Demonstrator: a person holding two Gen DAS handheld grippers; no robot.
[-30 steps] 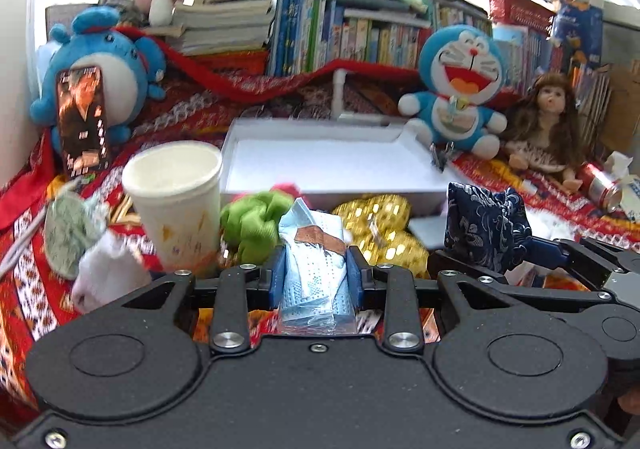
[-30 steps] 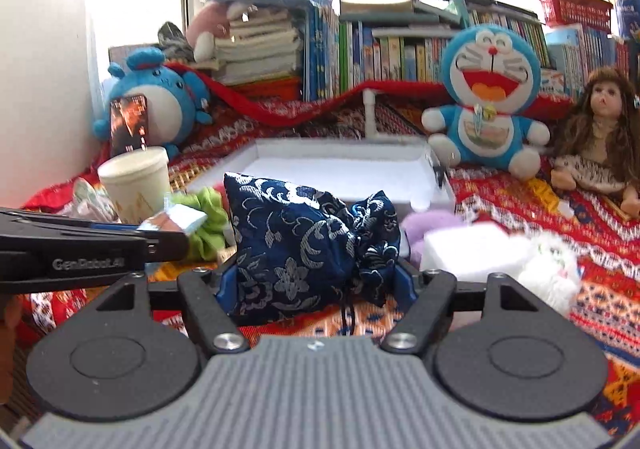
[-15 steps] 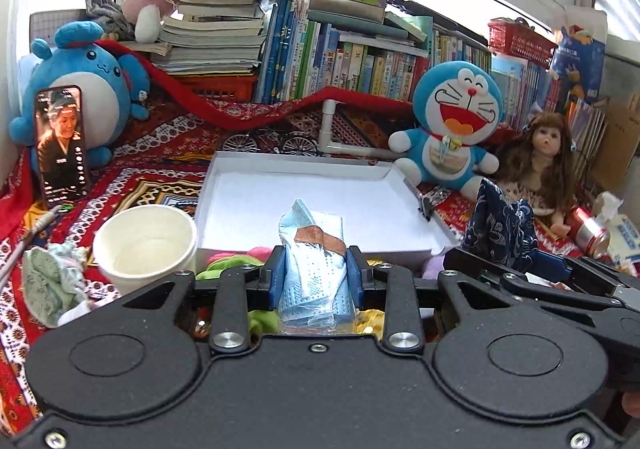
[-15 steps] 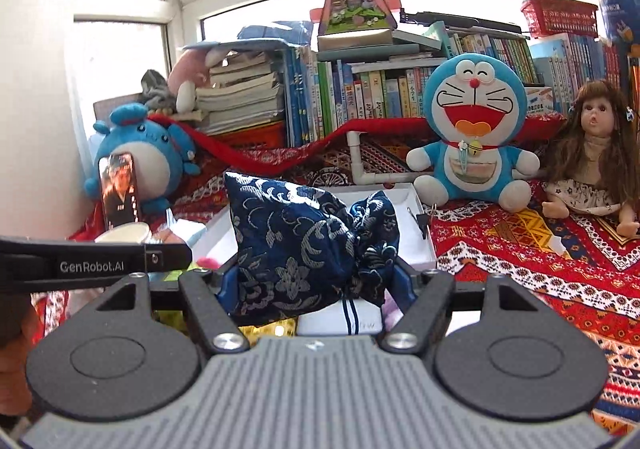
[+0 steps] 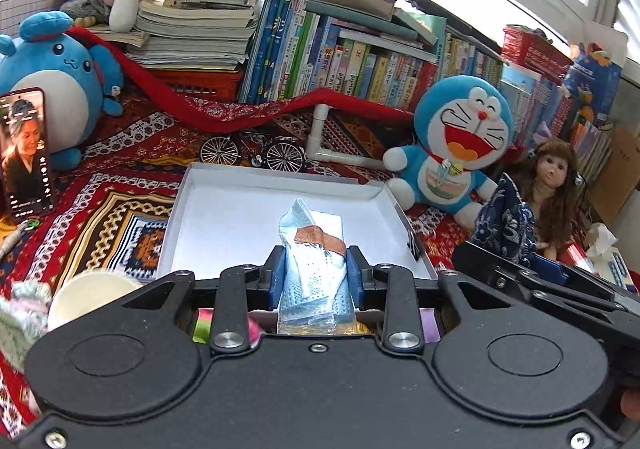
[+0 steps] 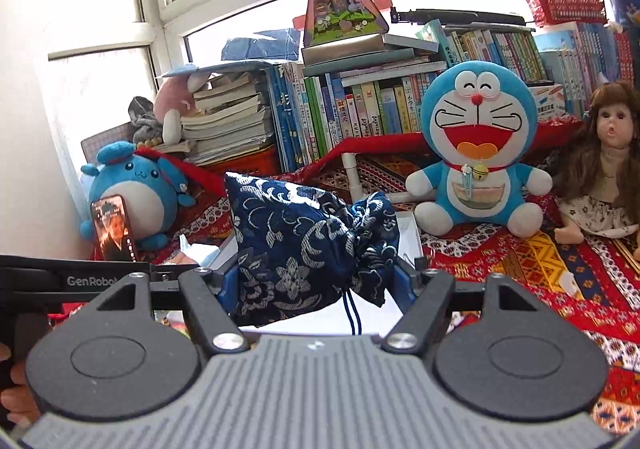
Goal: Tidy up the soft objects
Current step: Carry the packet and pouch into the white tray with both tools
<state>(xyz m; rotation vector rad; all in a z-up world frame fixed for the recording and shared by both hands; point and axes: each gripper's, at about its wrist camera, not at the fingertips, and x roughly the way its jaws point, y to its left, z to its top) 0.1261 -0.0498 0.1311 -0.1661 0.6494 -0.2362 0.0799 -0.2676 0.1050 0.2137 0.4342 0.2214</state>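
Note:
My left gripper (image 5: 315, 273) is shut on a pale blue pack of face masks (image 5: 314, 267) and holds it above the near edge of the white tray (image 5: 224, 217). My right gripper (image 6: 316, 281) is shut on a dark blue brocade drawstring pouch (image 6: 308, 245), held above the tray's right part (image 6: 408, 233). The pouch also shows in the left wrist view (image 5: 506, 225), to the right of the tray. The tray's inside is bare white.
A paper cup (image 5: 92, 297) and a pale knitted piece (image 5: 20, 313) lie left of the tray. A Doraemon plush (image 5: 456, 145), a doll (image 5: 556, 185), a blue plush (image 5: 52, 77) with a phone (image 5: 26, 151), a model bicycle (image 5: 252, 153) and books ring the patterned cloth.
Both grippers have risen and moved forward with their loads; the tray now lies right under the mask pack, and the cup and other soft items have dropped below the view.

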